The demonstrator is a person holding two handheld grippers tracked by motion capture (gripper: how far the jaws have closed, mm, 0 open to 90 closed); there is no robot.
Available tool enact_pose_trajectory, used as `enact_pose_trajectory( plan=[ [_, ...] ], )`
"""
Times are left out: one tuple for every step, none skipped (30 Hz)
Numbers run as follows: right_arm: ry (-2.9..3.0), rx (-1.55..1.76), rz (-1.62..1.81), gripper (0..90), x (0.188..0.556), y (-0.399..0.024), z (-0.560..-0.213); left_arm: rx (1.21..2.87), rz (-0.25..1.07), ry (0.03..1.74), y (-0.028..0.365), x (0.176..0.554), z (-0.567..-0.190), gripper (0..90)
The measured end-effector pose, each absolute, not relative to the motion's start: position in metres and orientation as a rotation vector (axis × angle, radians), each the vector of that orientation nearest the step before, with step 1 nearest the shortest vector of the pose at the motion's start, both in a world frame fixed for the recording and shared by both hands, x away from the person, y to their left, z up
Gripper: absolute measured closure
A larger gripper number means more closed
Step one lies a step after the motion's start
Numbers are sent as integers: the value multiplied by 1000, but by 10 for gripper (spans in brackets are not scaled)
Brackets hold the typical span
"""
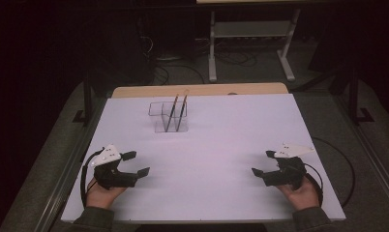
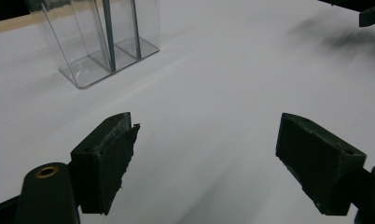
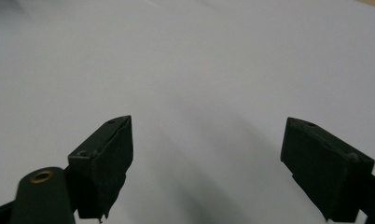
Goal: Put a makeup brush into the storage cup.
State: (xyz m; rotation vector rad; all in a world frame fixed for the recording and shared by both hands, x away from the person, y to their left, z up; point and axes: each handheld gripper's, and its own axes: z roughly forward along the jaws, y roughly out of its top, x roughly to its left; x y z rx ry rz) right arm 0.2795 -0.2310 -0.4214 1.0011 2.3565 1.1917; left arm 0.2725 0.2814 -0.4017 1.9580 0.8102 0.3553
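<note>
A clear plastic holder (image 1: 169, 117) with compartments stands at the back middle of the white table (image 1: 221, 140). Two thin pencils (image 1: 178, 112) lean upright inside it. In the left gripper view the clear holder (image 2: 101, 42) stands at the upper left, ahead of the jaws. My left gripper (image 1: 136, 163) rests near the table's front left, open and empty. My right gripper (image 1: 263, 163) rests near the front right, also open with nothing between its jaws. Both are held by hands coming in from the bottom edge. The left gripper (image 2: 204, 154) and right gripper (image 3: 206, 158) hover just over bare white surface.
A wooden strip (image 1: 197, 90) borders the table's far edge. Beyond it a white desk frame (image 1: 250, 43) and cables lie on the dark floor. Black cables (image 1: 335, 169) trail from the right gripper near the table's right edge.
</note>
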Motion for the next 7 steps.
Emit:
enact_pose_trajectory(
  plan=[
    [2356, 1001, 1191, 160, 279, -231, -421, 1958, 355, 811, 281, 272, -402, 185],
    [2356, 999, 1190, 160, 279, -231, -421, 1962, 356, 809, 281, 272, -402, 185],
    [2356, 997, 1190, 160, 279, -231, -421, 1963, 354, 810, 281, 272, -403, 185],
    [2356, 1001, 1194, 160, 279, -231, -421, 1969, 354, 806, 281, 272, -403, 185],
    [2357, 1001, 1194, 160, 279, -231, -421, 1973, 355, 805, 280, 273, -403, 185],
    [2357, 998, 1193, 160, 279, -231, -421, 1976, 358, 799, 280, 273, -404, 185],
    [2358, 997, 1194, 160, 279, -231, -421, 1978, 358, 799, 280, 273, -404, 185]
  ],
)
